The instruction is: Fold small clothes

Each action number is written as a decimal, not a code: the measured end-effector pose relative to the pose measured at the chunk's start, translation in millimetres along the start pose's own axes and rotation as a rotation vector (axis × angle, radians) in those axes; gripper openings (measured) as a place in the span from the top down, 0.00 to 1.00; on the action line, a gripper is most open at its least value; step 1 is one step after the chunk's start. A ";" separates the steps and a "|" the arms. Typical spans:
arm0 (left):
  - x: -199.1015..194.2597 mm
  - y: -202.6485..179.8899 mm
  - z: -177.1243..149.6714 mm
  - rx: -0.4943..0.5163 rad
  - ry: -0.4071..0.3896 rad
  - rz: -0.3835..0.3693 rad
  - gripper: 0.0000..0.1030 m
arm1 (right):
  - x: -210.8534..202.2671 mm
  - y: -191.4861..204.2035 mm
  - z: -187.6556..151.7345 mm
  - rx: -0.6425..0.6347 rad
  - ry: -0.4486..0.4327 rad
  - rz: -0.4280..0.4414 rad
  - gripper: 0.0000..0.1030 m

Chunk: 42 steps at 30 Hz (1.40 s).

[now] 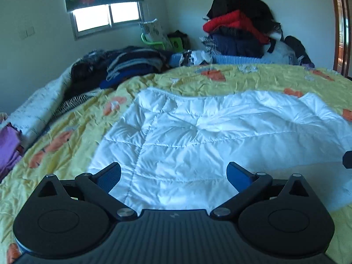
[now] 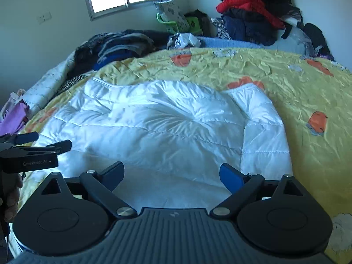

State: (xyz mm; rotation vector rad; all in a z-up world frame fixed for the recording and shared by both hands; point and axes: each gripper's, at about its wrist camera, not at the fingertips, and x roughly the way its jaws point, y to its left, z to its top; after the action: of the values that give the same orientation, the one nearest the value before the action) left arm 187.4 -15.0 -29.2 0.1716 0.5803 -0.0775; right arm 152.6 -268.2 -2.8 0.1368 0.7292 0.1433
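A white quilted puffer jacket (image 1: 198,132) lies spread flat on the yellow bedspread (image 1: 77,127); it also shows in the right wrist view (image 2: 165,121). My left gripper (image 1: 173,173) is open and empty, hovering over the jacket's near left part. My right gripper (image 2: 171,173) is open and empty over the jacket's near right part. The left gripper (image 2: 50,142) shows at the left edge of the right wrist view, with its jaws apart. A tip of the right gripper (image 1: 347,159) shows at the right edge of the left wrist view.
Dark folded clothes (image 1: 123,66) are heaped at the bed's far left. A tall pile of red, black and navy clothes (image 1: 239,28) stands at the far right by the wall. Purple cloth (image 1: 8,147) lies at the left edge. A window (image 1: 105,17) is behind.
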 end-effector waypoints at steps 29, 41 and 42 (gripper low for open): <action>44.6 90.6 -42.8 -0.385 0.201 0.044 0.00 | 40.9 58.7 15.0 -0.155 -0.022 0.060 0.02; 42.1 109.7 -41.7 -0.415 0.203 0.047 0.00 | 60.6 40.5 1.9 -0.136 0.051 0.062 0.03; 32.9 109.1 -36.3 -0.412 0.168 0.042 0.00 | 53.5 35.8 8.2 -0.119 0.025 0.076 0.03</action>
State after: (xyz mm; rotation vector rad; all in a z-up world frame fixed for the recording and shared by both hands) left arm 208.5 98.0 -62.1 -0.2121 0.7468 0.0985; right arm 194.5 -224.2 -25.4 0.0492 0.7385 0.2603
